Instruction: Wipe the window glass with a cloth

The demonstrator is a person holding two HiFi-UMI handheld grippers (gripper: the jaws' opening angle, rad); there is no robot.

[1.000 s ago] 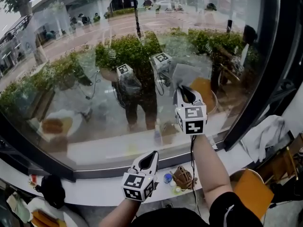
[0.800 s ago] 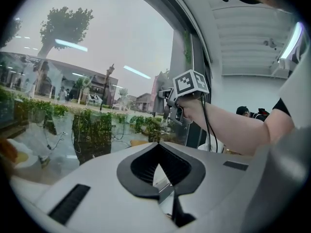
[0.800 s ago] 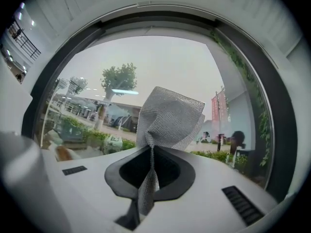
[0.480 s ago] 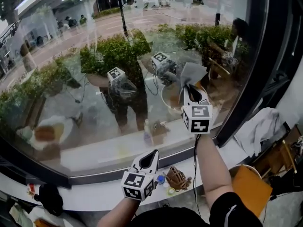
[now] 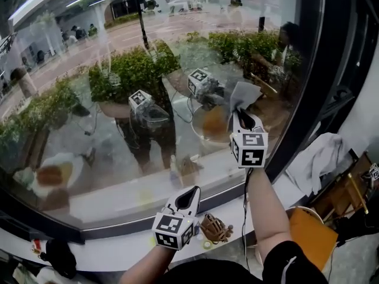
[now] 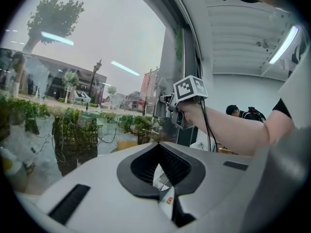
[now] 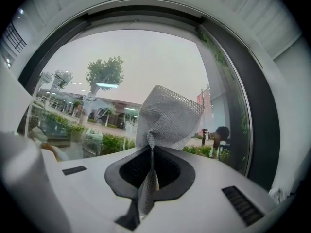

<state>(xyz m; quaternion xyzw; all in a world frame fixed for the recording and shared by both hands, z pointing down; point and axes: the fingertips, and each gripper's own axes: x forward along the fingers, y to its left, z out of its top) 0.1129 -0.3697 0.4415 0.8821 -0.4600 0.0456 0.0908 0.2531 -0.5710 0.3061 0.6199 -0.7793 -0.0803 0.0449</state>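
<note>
Grey mesh cloth [image 7: 167, 115] sits pinched in our right gripper [image 5: 240, 116], up against the curved window glass [image 5: 89, 129] — mid-wipe, we judge. Our left gripper [image 5: 188, 199] hangs low, jaws together, empty. Next: sweep sideways, pressing evenly.

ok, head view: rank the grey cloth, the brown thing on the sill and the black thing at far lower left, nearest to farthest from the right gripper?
1. grey mesh cloth: clamped in the right gripper's tongs, up by the glass.
2. brown object: on the sill, below and slightly left.
3. black object: far lower left, plainly farthest.
</note>
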